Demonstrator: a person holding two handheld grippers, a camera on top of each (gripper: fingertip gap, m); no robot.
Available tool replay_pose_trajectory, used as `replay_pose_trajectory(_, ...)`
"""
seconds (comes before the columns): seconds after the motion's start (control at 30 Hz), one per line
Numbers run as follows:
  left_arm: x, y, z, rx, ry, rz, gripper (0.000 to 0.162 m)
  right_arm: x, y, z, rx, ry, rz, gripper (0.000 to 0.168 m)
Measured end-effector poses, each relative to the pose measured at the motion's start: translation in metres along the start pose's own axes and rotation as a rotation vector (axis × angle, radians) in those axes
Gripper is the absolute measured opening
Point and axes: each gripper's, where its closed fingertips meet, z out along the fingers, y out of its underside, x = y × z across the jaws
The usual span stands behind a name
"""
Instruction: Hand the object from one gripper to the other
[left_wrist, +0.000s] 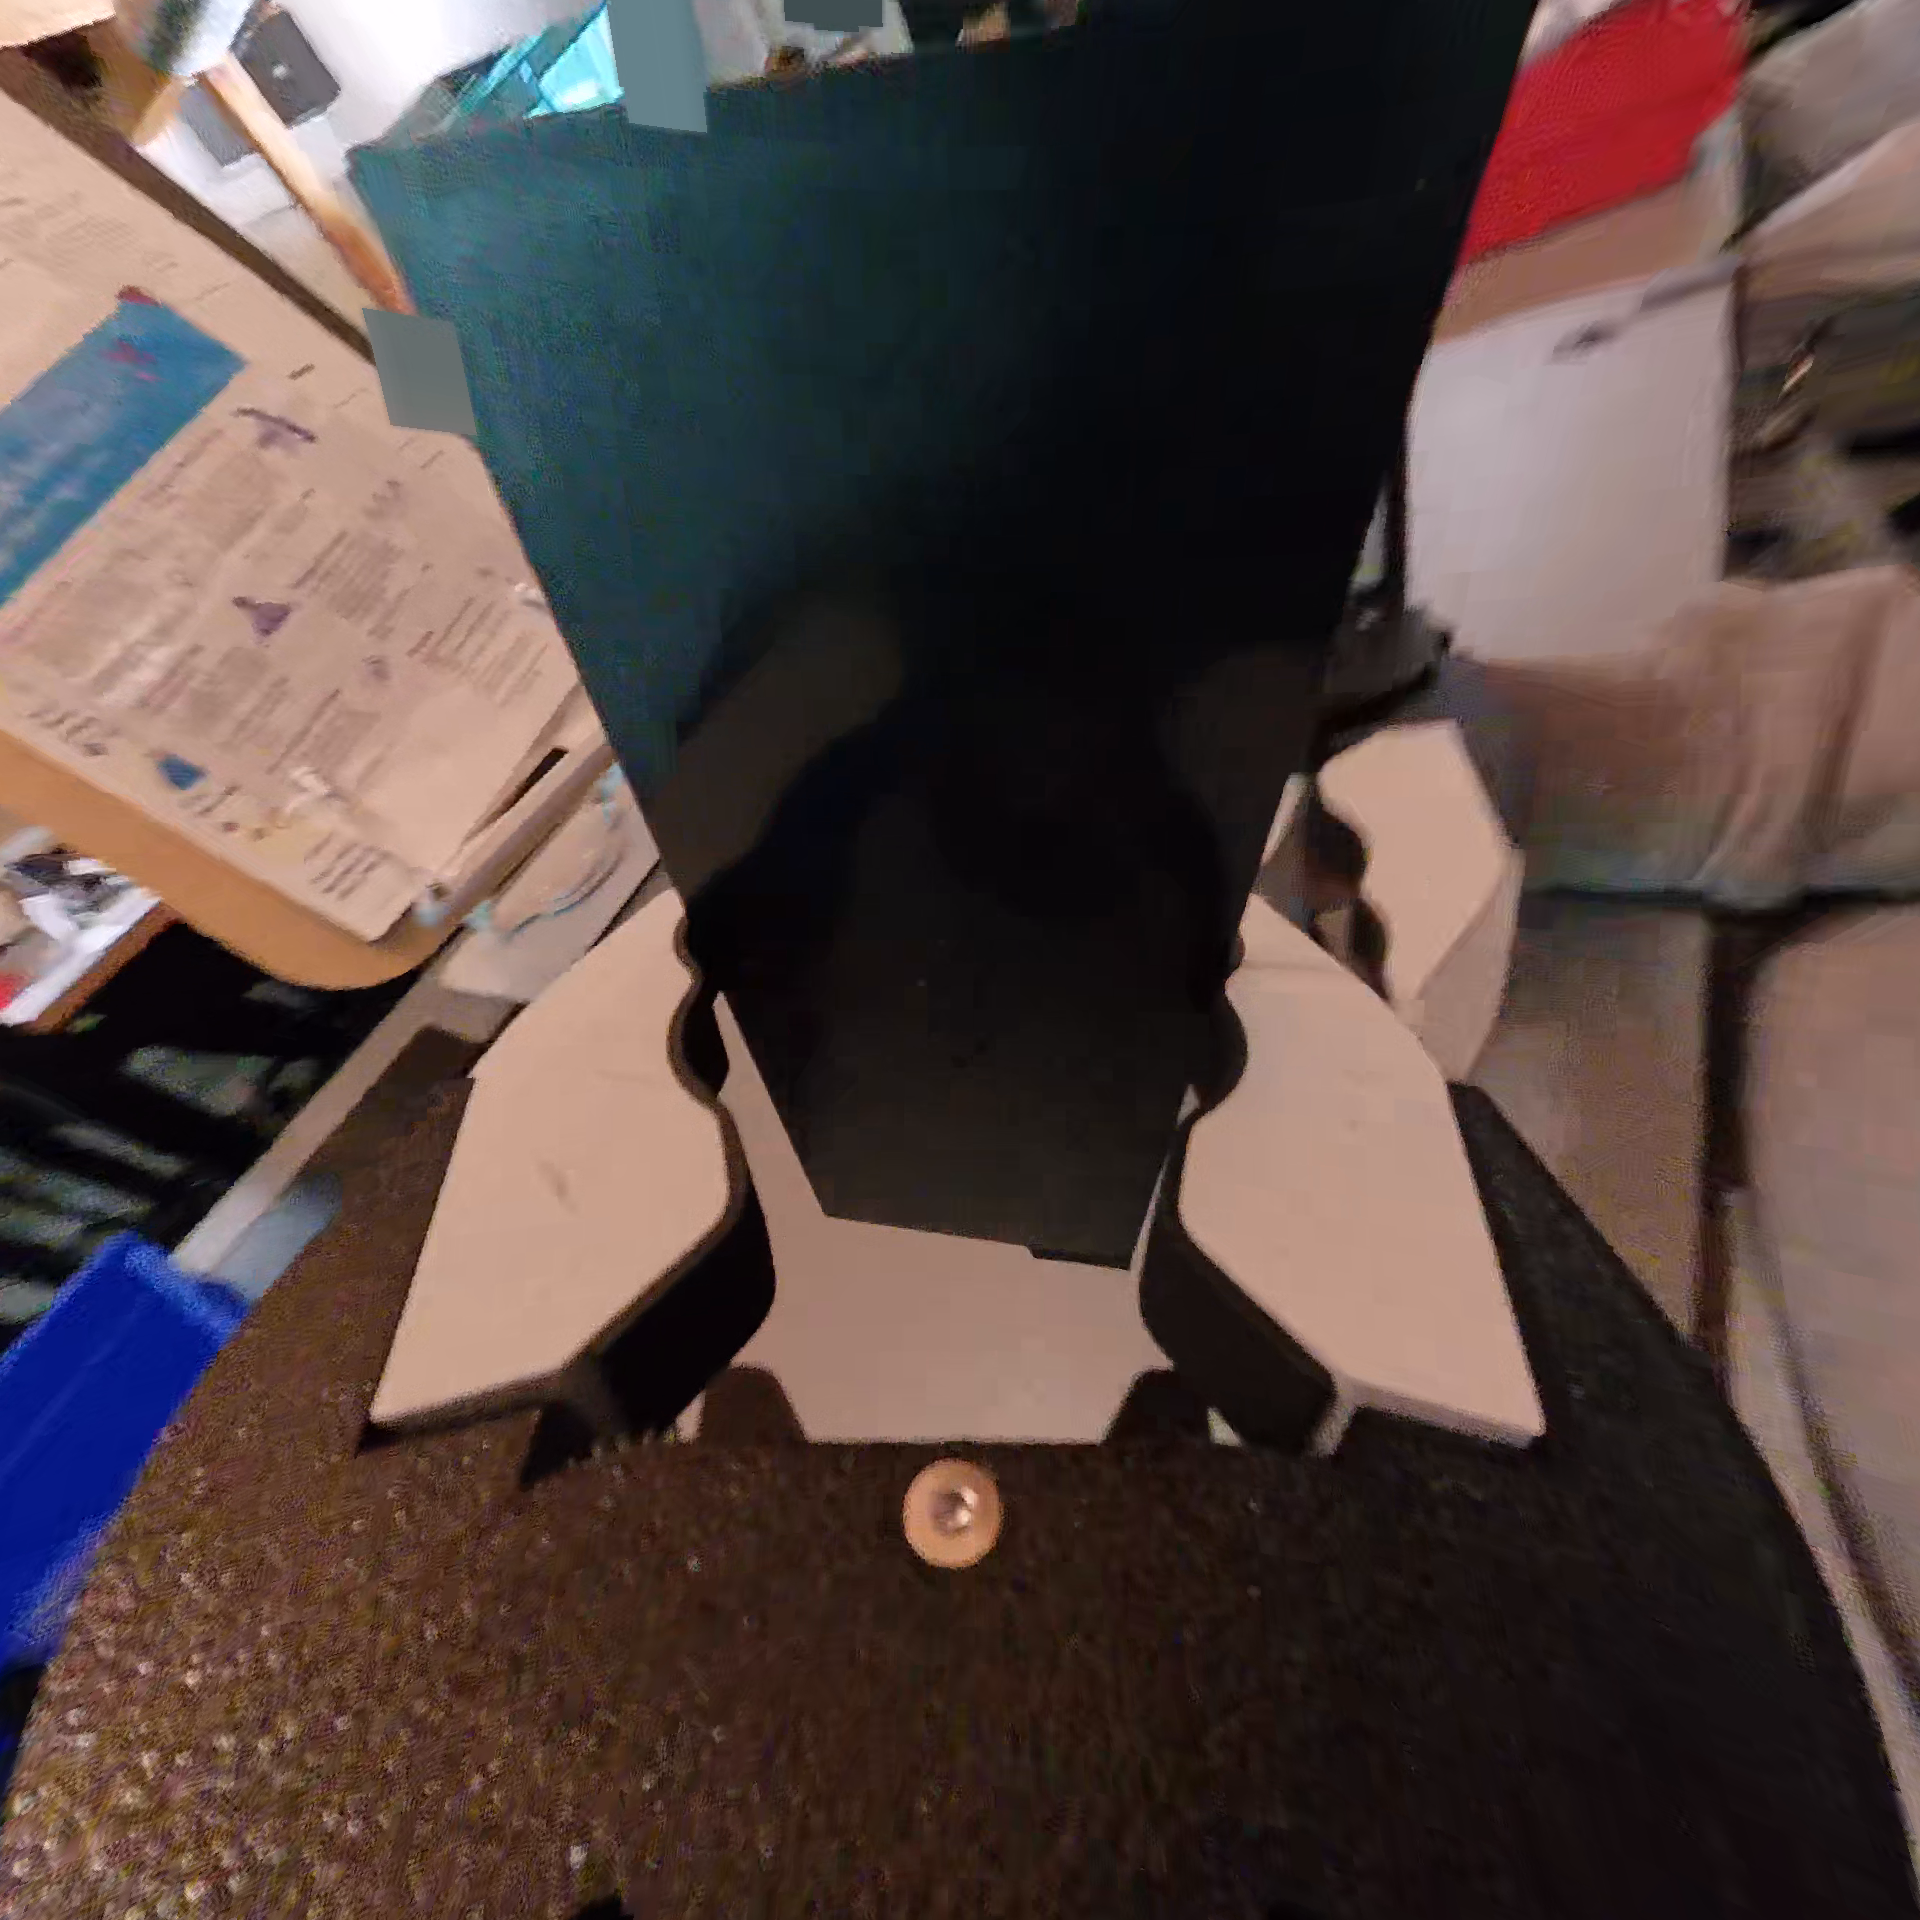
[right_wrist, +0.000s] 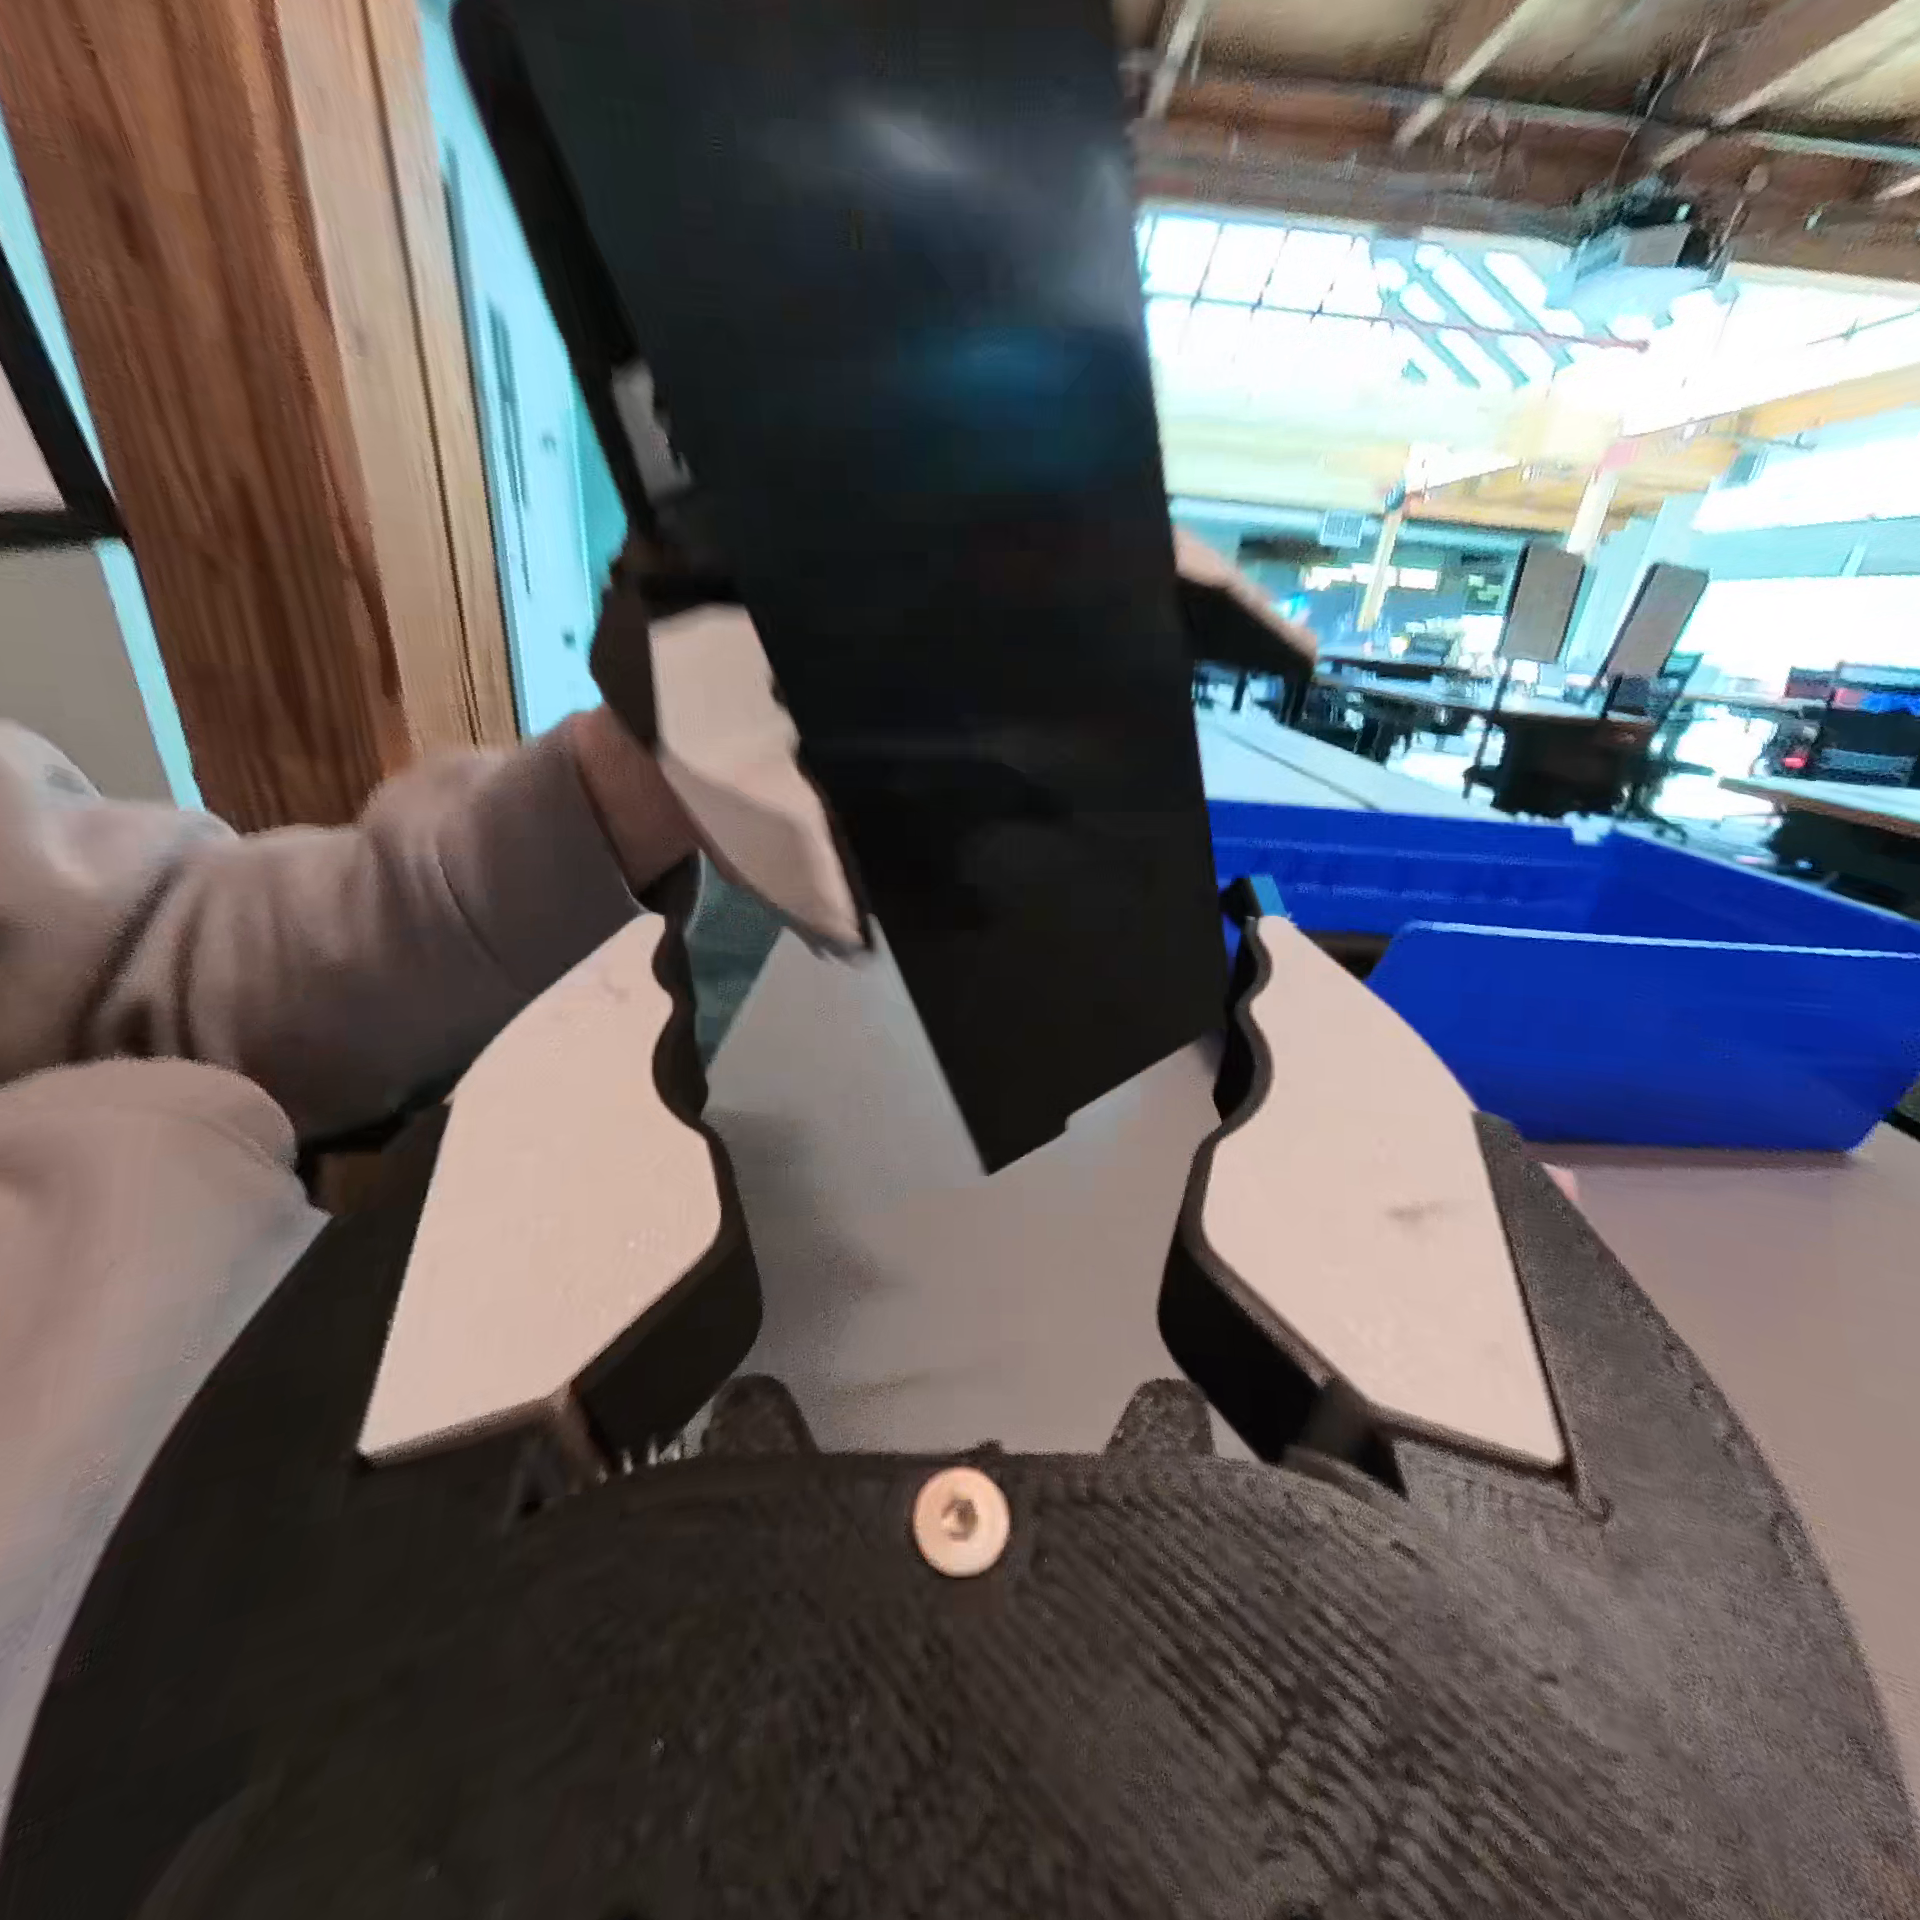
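Observation:
A tall, flat black box (left_wrist: 935, 468) stands upright between the fingers of my left gripper (left_wrist: 961, 935), which is shut on its lower part. In the right wrist view the same box (right_wrist: 914, 520) reaches down between the fingers of my right gripper (right_wrist: 956, 935), which is open. The box's right edge lies against the right finger, and a gap shows on the left. The left gripper's white finger (right_wrist: 748, 790) presses the box's left side there, with a grey sleeve (right_wrist: 260, 935) behind it. One finger of the right gripper (left_wrist: 1403, 862) shows beside the box in the left wrist view.
A blue bin (right_wrist: 1610, 987) sits to the right and also shows in the left wrist view (left_wrist: 83, 1403). A cardboard box with printed sheets (left_wrist: 208, 623) lies at the left. A wooden post (right_wrist: 260, 416) stands close by. Desks and chairs (right_wrist: 1558, 727) stand far off. Less than 4 cm separates the two grippers' tips.

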Motion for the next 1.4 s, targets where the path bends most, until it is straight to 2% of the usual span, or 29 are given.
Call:
replay_pose_trajectory(0.1,-0.030,0.031,-0.011,-0.251,-0.211,0.236,0.089,-0.002,-0.024,-0.010,0.131,-0.001,-0.022,0.097)
replay_pose_trajectory(0.17,-0.050,0.043,-0.018,-0.377,-0.345,0.366,0.088,0.000,-0.028,-0.012,0.152,0.020,-0.046,0.091)
replay_pose_trajectory(0.27,-0.073,0.045,-0.023,-0.448,-0.532,0.559,0.089,0.008,-0.027,-0.011,0.154,0.065,-0.016,0.084)
replay_pose_trajectory(0.33,-0.087,0.041,-0.028,-0.505,-0.674,0.746,0.089,0.010,-0.027,-0.010,0.160,0.082,-0.024,0.073)
replay_pose_trajectory(0.4,-0.094,0.037,-0.032,-0.563,-0.784,0.942,0.089,0.016,-0.028,-0.011,0.167,0.128,-0.028,0.071)
replay_pose_trajectory(0.47,-0.095,0.034,-0.030,-0.585,-0.847,1.078,0.089,0.022,-0.025,-0.012,0.149,0.164,-0.035,0.058)
replay_pose_trajectory(0.6,-0.083,0.030,-0.016,-0.567,-0.860,1.172,0.089,0.034,-0.015,-0.014,0.072,0.269,-0.150,0.035)
replay_pose_trajectory(0.63,-0.079,0.029,-0.011,-0.564,-0.854,1.197,0.089,0.035,-0.014,-0.014,0.058,0.283,-0.185,0.024)
replay_pose_trajectory(0.67,-0.076,0.028,-0.008,-0.561,-0.854,1.218,0.089,0.036,-0.013,-0.014,0.036,0.304,-0.227,0.003)
replay_pose_trajectory(0.73,-0.076,0.029,-0.005,-0.558,-0.864,1.204,0.089,0.039,-0.013,-0.016,0.006,0.315,-0.252,0.002)
replay_pose_trajectory(0.87,-0.067,0.025,-0.001,-0.371,-0.759,1.056,0.087,0.044,-0.021,-0.023,0.067,0.310,-0.157,0.002)
replay_pose_trajectory(0.93,-0.068,0.014,-0.009,-0.244,-0.742,0.913,0.097,0.049,-0.030,-0.032,0.148,0.319,-0.096,0.001)
replay_pose_trajectory(1.03,-0.074,-0.005,-0.028,-0.013,-0.668,0.507,0.107,0.053,-0.052,-0.050,0.332,0.307,0.008,0.001)
replay_pose_trajectory(1.13,-0.077,-0.019,-0.040,0.290,-0.464,-0.087,0.106,0.052,-0.069,-0.065,0.500,0.238,0.115,0.002)
replay_pose_trajectory(1.2,-0.067,-0.026,-0.039,0.469,-0.199,-0.457,0.095,0.051,-0.074,-0.069,0.553,0.209,0.150,0.002)
replay_pose_trajectory(1.23,-0.061,-0.030,-0.038,0.541,-0.074,-0.577,0.087,0.049,-0.074,-0.069,0.559,0.196,0.155,0.002)
replay_pose_trajectory(1.3,-0.053,-0.030,-0.033,0.617,0.078,-0.704,0.061,0.043,-0.074,-0.065,0.551,0.146,0.159,0.001)
replay_pose_trajectory(1.4,-0.047,-0.023,-0.022,0.633,0.130,-0.756,0.047,0.035,-0.070,-0.056,0.514,0.097,0.151,0.001)
